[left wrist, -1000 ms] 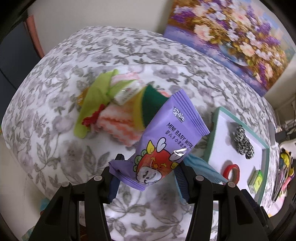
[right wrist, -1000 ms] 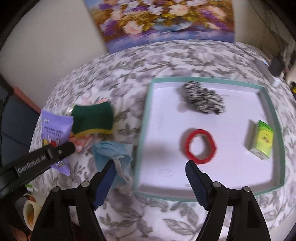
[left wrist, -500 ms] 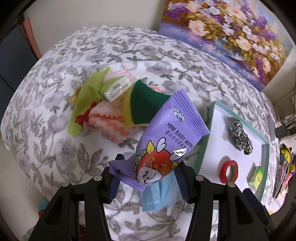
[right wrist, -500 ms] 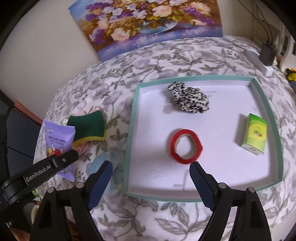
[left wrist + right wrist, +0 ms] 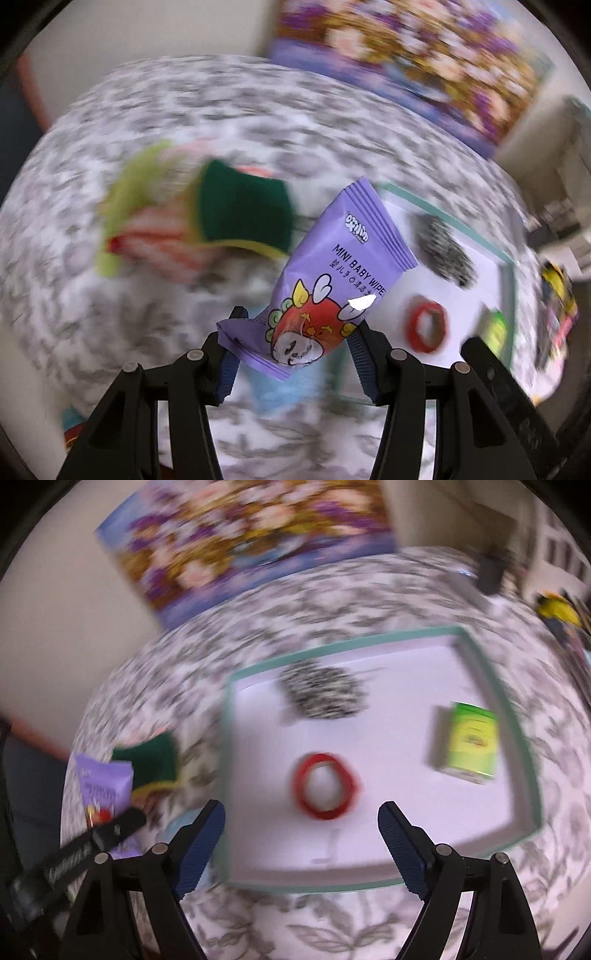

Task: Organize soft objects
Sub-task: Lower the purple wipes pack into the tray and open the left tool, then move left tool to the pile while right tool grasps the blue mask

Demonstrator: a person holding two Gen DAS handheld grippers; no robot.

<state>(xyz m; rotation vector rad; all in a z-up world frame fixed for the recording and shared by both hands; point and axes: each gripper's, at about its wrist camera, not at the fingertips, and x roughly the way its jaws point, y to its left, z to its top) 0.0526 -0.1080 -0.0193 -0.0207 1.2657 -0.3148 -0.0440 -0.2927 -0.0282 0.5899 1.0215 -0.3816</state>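
Observation:
My left gripper (image 5: 295, 350) is shut on a purple pack of mini baby wipes (image 5: 328, 280) and holds it above the floral cloth; the pack also shows in the right wrist view (image 5: 103, 786). A green and yellow sponge (image 5: 240, 214) lies on a pile of pink and lime cloths (image 5: 147, 221) to the left. A white tray with a teal rim (image 5: 227, 738) holds a black-and-white scrunchie (image 5: 321, 694), a red ring (image 5: 325, 786) and a green box (image 5: 469, 742). My right gripper (image 5: 299, 830) is open and empty above the tray's near edge.
A blue face mask (image 5: 280, 387) lies on the cloth beside the tray's near left corner. A flower painting (image 5: 251, 542) leans on the wall behind the table. Clutter (image 5: 557, 295) lies off the table's right side.
Both grippers have swung fast, blurring the views. The left gripper with the wipes pack has moved right, closer to the tray. The right gripper has shifted over the tray's near edge.

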